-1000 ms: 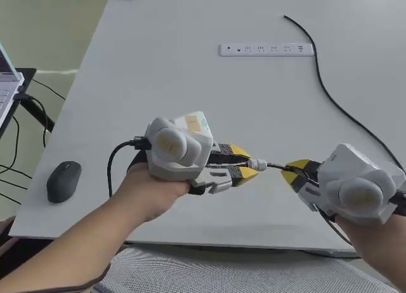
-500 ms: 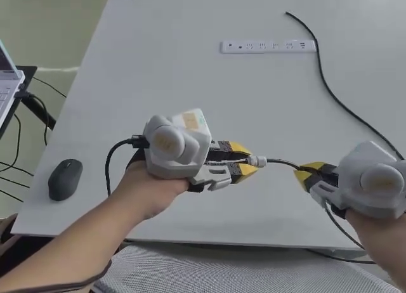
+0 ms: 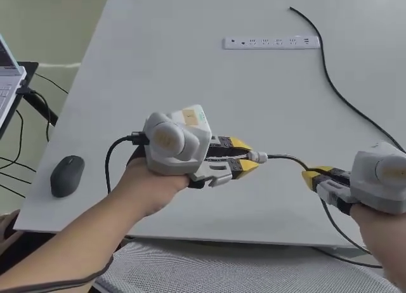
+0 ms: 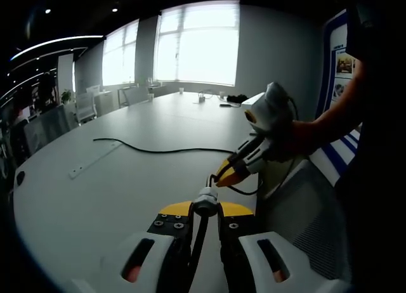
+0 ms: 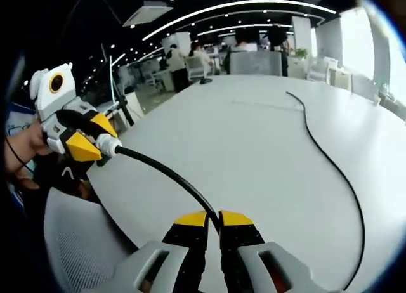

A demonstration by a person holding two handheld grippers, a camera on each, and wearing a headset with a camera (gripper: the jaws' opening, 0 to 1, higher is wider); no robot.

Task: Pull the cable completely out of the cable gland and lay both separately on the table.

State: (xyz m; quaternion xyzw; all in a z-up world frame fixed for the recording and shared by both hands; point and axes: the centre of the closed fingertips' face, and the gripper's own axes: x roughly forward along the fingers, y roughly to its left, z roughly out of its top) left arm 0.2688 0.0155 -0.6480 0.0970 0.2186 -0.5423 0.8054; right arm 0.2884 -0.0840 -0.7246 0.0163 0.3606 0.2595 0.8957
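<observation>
Fingers [image 3: 240,144] of the left gripper [image 3: 252,159] clamp the cable gland [image 3: 257,157]; the right gripper [image 3: 311,176] pinches the cable [image 3: 285,158] threaded through it. Both hover tip to tip over the near edge of the tabletop [image 3: 190,84], the left hand [image 3: 152,188] cupping its tool from beneath. The right gripper view reveals the cable's arch; the head view, a mouse [image 3: 66,175] and power strip [image 3: 271,42].

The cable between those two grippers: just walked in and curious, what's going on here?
A person holds a gripper in each hand above the table. The left gripper is shut on the white cable gland, the right gripper on the black cable. The cable still runs into the gland, so neither is laid down yet.
</observation>
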